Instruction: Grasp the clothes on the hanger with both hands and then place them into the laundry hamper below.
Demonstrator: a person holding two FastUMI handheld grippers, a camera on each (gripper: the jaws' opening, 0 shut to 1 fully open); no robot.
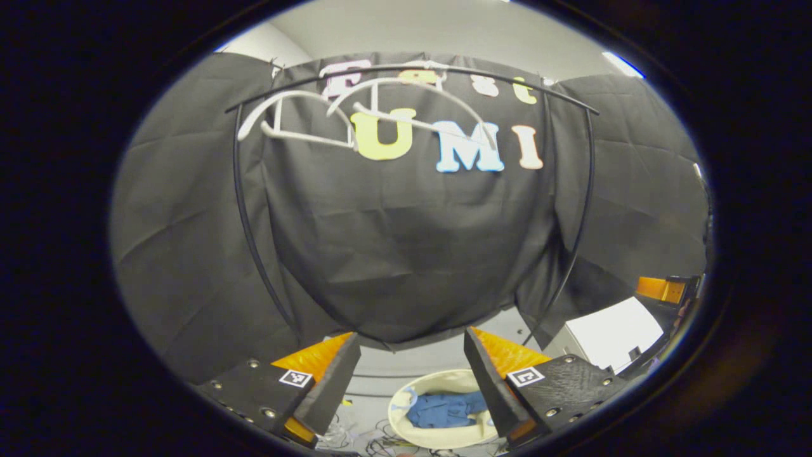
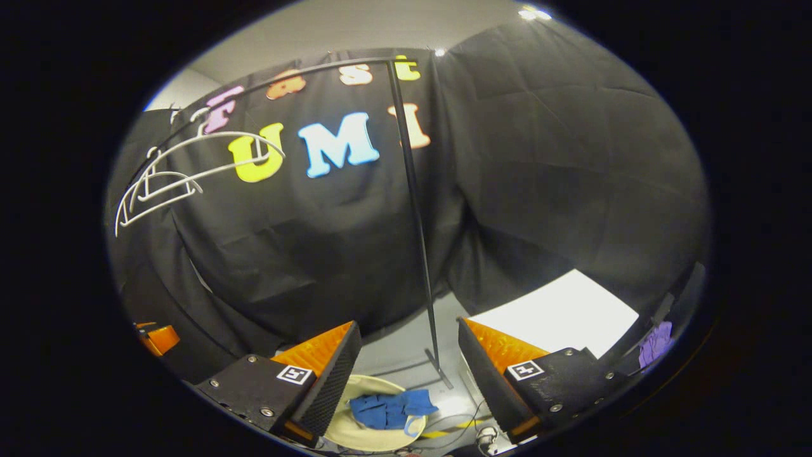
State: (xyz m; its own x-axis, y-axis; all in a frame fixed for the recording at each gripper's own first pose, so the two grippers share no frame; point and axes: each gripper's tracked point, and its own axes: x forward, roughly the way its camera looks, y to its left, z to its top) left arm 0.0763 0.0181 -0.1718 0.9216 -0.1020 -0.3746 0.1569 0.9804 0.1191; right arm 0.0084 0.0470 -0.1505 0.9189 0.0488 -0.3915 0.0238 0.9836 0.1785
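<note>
Left gripper view: the left gripper (image 1: 412, 374) is seen with its jaws spread wide and nothing held between them. Below and between the fingers, blue clothes (image 1: 444, 409) are seen lying inside the cream laundry hamper (image 1: 406, 397) on the floor. White hangers (image 1: 304, 120) are hung bare on the black rack (image 1: 244, 216) above. In the right gripper view, the right gripper (image 2: 409, 374) is likewise seen wide open and empty, with the blue clothes (image 2: 390, 409) piled in the laundry hamper (image 2: 355, 431) beside the rack's upright post (image 2: 415, 209). A white board (image 2: 564, 314) is seen to the right.
</note>
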